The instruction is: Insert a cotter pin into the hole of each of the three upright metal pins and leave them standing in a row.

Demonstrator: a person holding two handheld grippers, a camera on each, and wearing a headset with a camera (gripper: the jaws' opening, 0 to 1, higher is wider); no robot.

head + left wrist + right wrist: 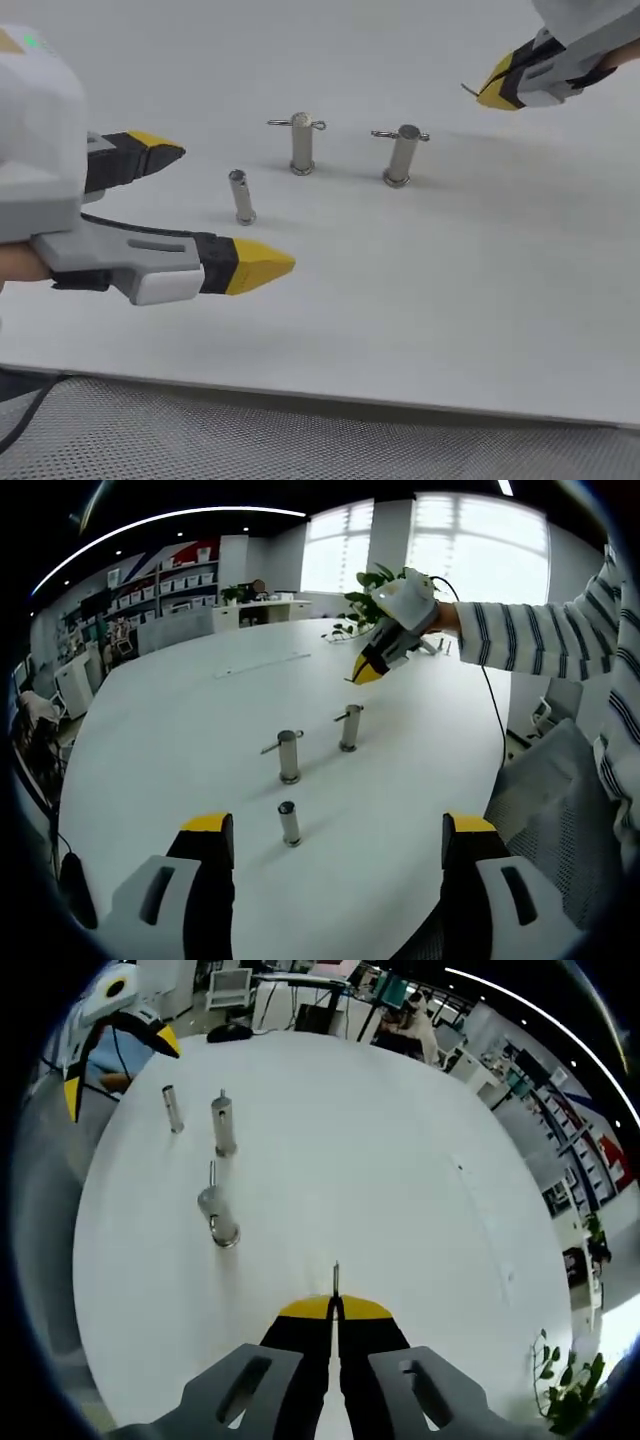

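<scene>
Three upright metal pins stand on the white table (430, 300). The small left pin (240, 196) (289, 823) (171, 1108) has a bare top. The middle pin (302, 144) (289, 756) (223, 1125) and the right pin (400, 155) (350, 727) (218, 1216) each carry a cotter pin through the head. My left gripper (215, 208) (338, 832) is open, its jaws straddling the space just in front of the small pin. My right gripper (495, 90) (335, 1306) hovers beyond the right pin, shut on a thin cotter pin (468, 90) (335, 1278) that sticks out of its tip.
The table's front edge (300, 392) runs close below the left gripper, with a grey mesh chair (250, 440) beneath it. A striped sleeve (540, 640) holds the right gripper (368, 668). Shelves and plants stand far behind.
</scene>
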